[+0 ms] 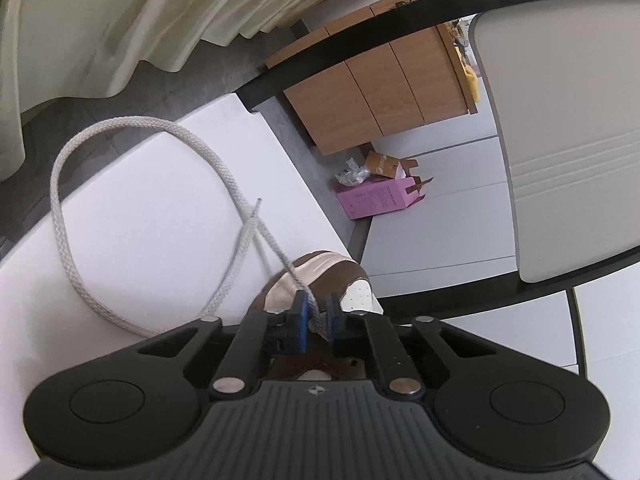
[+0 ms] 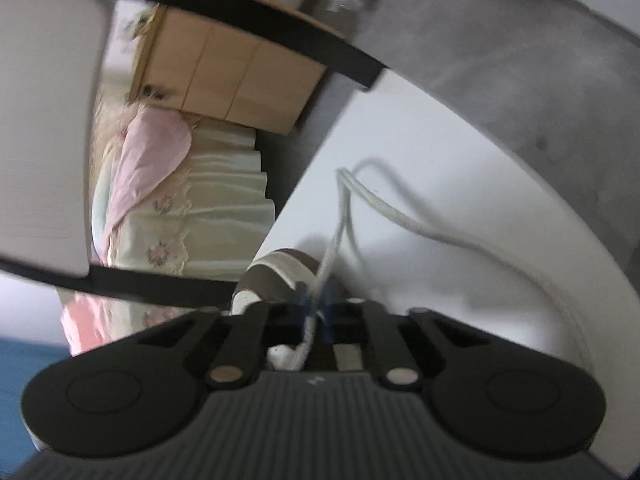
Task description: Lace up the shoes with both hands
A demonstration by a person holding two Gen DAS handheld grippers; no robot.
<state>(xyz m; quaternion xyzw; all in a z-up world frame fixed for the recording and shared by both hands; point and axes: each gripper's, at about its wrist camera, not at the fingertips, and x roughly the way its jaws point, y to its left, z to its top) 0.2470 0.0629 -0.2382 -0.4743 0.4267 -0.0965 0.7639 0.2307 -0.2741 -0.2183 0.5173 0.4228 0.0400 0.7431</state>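
Both tools are clamped on lace. Left tool (image 1: 317,316) has its blue pads pinched together on a strand of the white braided lace (image 1: 64,152), just above the brown and cream shoe (image 1: 320,268) that sits on the white counter (image 1: 160,220) near the tool. Beyond the pinch, the lace runs far and to the left, swings round in a wide loop on the counter and crosses itself, with a thin stiff tip poking out at the crossing. Right tool (image 2: 314,312) is likewise closed on a strand rising from the shoe, in a blurred view; from there the lace trails far and curves off to the right over the counter.

Judging by the way it drapes and loops, the lace is light, soft and limp, with a woven surface that should give the pads fair purchase, though a thin cord could slide if pulled hard. Only the tip looks stiff enough to steer through an eyelet, so holding close behind it seems best. The shoe appears light and may shift under tension.
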